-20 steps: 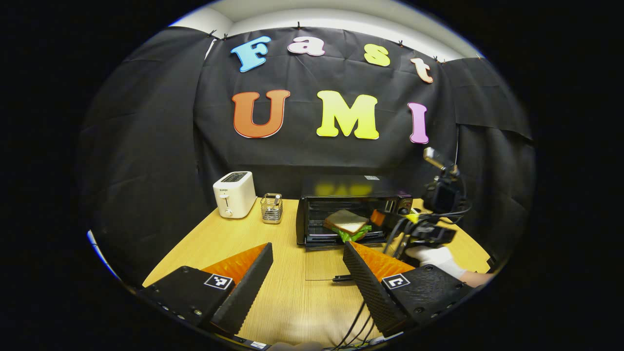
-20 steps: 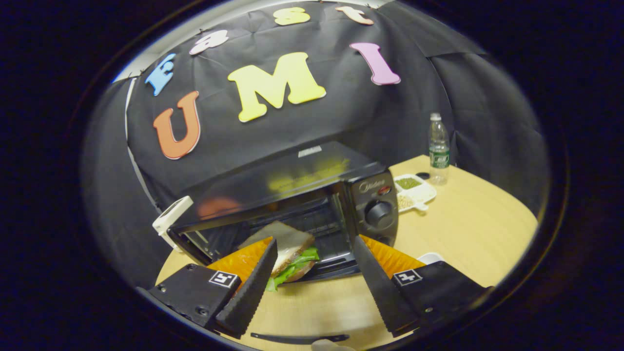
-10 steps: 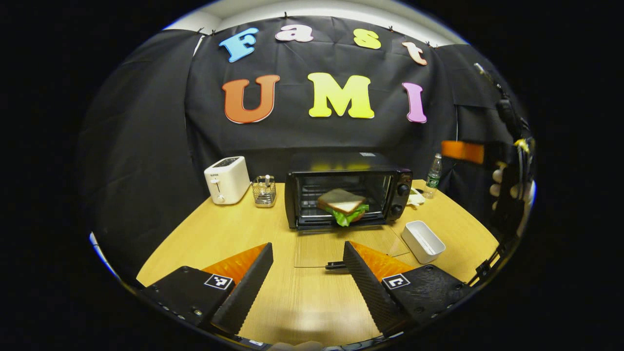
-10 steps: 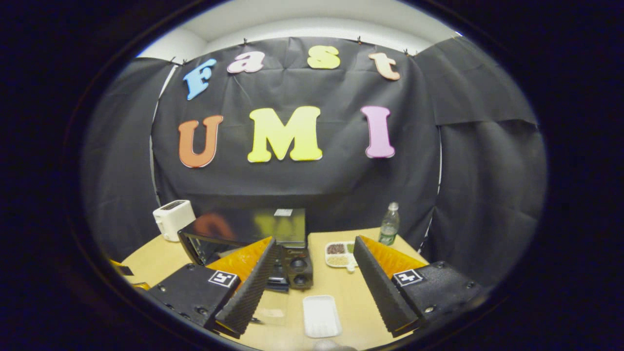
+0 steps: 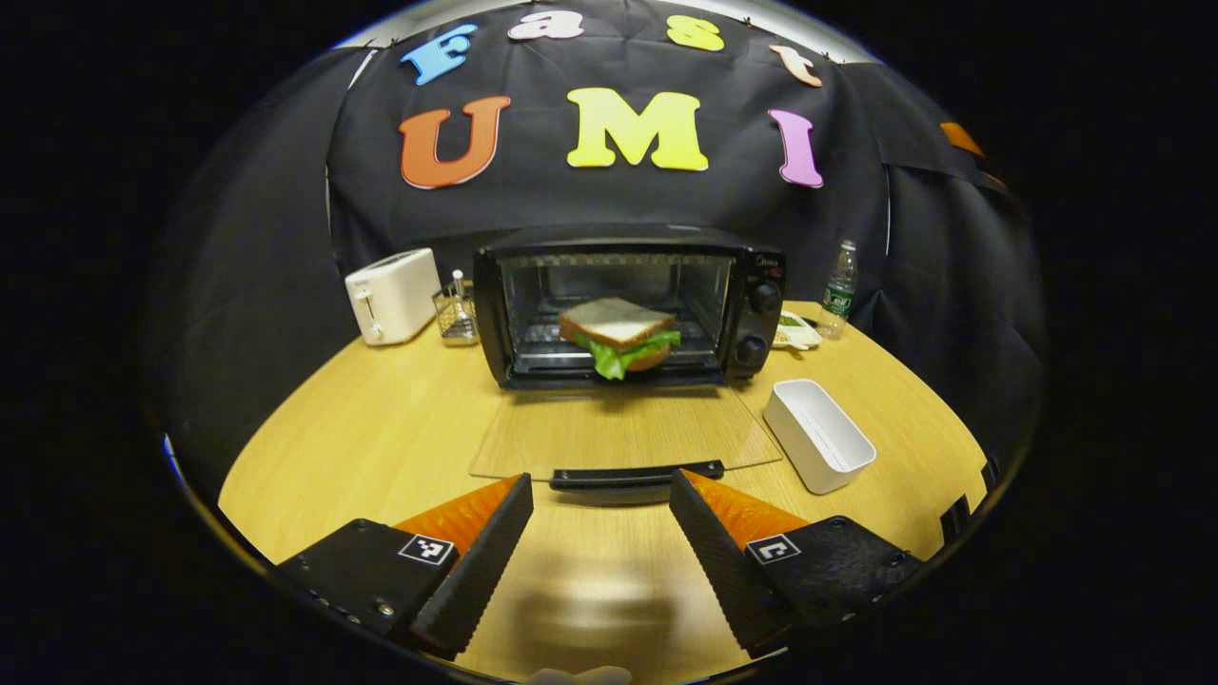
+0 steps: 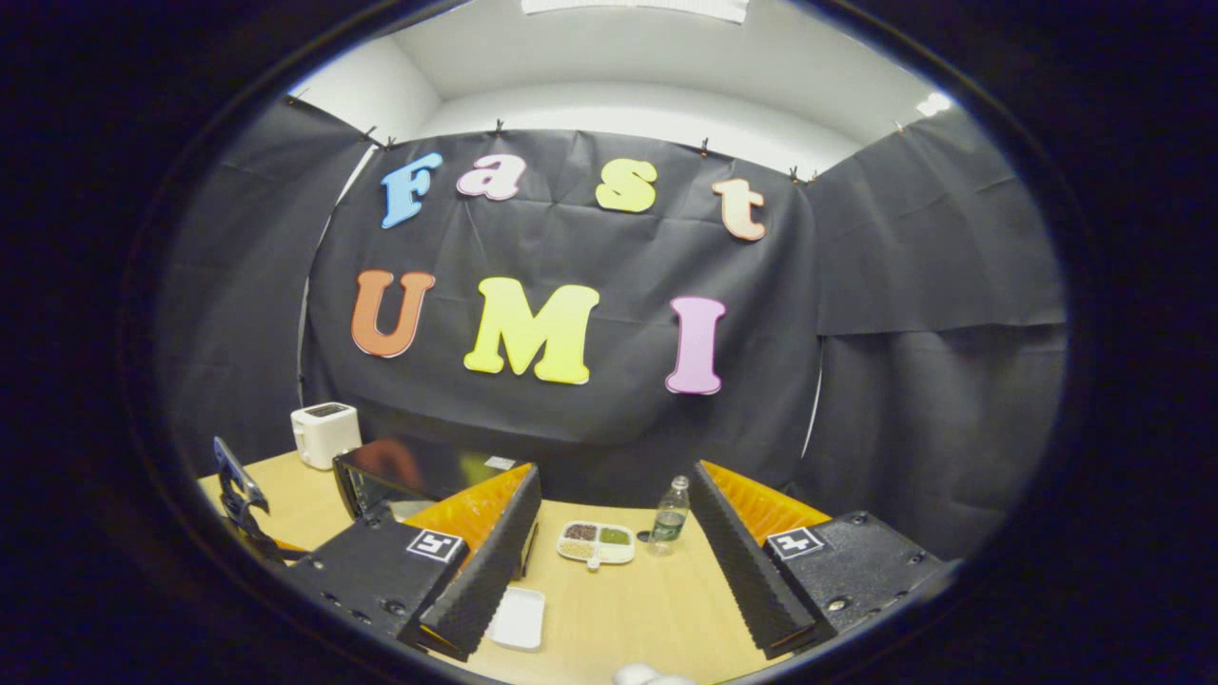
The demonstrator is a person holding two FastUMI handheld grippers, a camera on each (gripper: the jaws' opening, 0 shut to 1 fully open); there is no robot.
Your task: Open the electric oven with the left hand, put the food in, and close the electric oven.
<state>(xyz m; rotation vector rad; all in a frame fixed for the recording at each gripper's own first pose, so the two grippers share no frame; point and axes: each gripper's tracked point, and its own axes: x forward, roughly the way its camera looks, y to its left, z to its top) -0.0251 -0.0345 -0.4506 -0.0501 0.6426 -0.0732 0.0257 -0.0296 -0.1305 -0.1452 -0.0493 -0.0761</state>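
Observation:
The black electric oven [image 5: 628, 285] stands at the back of the wooden table [image 5: 381, 438] with its glass door [image 5: 623, 438] folded down flat. A sandwich [image 5: 618, 333] with bread and green lettuce lies on the rack inside. My left gripper [image 5: 600, 490] is open, low over the table, its fingertips either side of the door's black handle [image 5: 636, 474] without touching it. My right gripper [image 6: 616, 471] is open and empty, held high and facing the wall. Its left finger hides part of the oven [image 6: 409, 471].
A white toaster [image 5: 392, 295] and a wire holder [image 5: 457, 314] stand left of the oven. An empty white tray [image 5: 818, 445] lies right of the door. Behind it are a sectioned dish [image 5: 795, 331] and a water bottle [image 5: 837, 285].
My right gripper left the sandwich in the oven and drew back and upward. My left gripper moved forward and down to the handle of the lowered door.

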